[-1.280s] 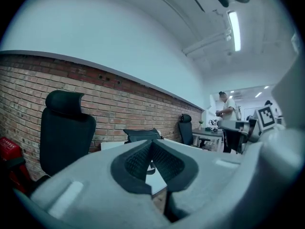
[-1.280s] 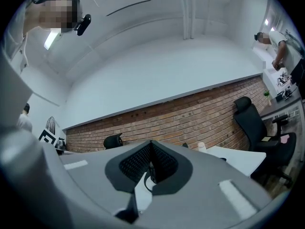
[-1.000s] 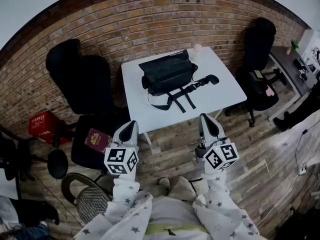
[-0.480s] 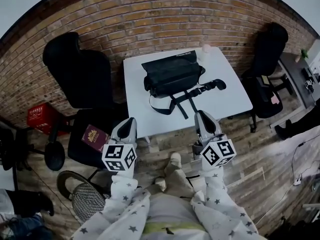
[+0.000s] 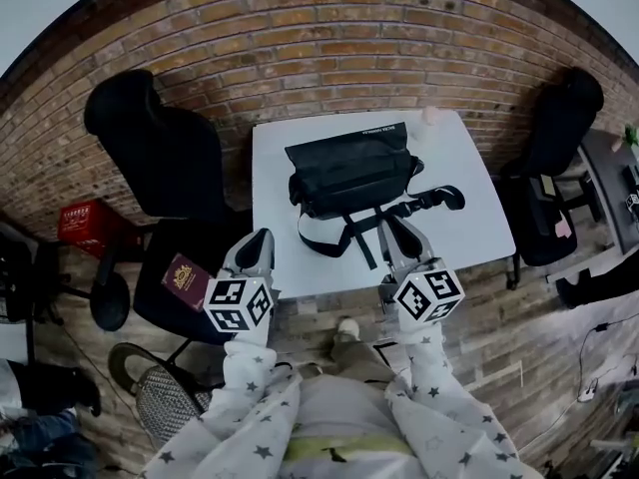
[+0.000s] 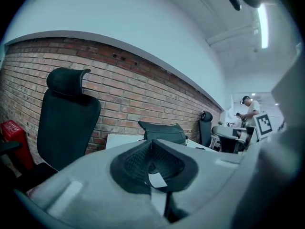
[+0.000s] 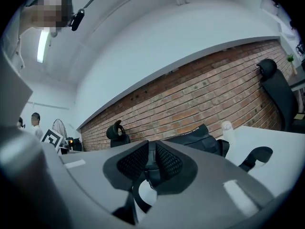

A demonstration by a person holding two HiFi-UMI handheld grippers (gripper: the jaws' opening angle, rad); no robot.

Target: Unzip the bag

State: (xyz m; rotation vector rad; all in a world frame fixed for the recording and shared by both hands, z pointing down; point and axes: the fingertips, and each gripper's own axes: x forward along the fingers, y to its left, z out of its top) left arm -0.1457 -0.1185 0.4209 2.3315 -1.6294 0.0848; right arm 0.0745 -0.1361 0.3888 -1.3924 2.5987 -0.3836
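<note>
A black bag [image 5: 349, 171] lies in the middle of the white table [image 5: 275, 168], its straps [image 5: 351, 230] spilling toward the front edge. My left gripper [image 5: 262, 238] is shut and empty, at the table's front left edge, well short of the bag [image 6: 162, 131]. My right gripper [image 5: 397, 228] reaches over the front edge beside the straps. Its jaws have just been opening and show a narrow gap with nothing in it. In the right gripper view the bag [image 7: 200, 136] stands ahead of the right gripper [image 7: 150, 149]. The zipper is not visible.
A black office chair [image 5: 160, 158] stands left of the table with a maroon booklet [image 5: 187, 279] on a seat. A red crate [image 5: 85, 228] sits further left and a second black chair [image 5: 564, 118] to the right. A small white bottle [image 5: 431, 116] stands at the table's far right corner, by the brick wall [image 5: 329, 28].
Both grippers have moved forward from over the floor to the table's front edge. The right one now reaches over the edge next to the straps.
</note>
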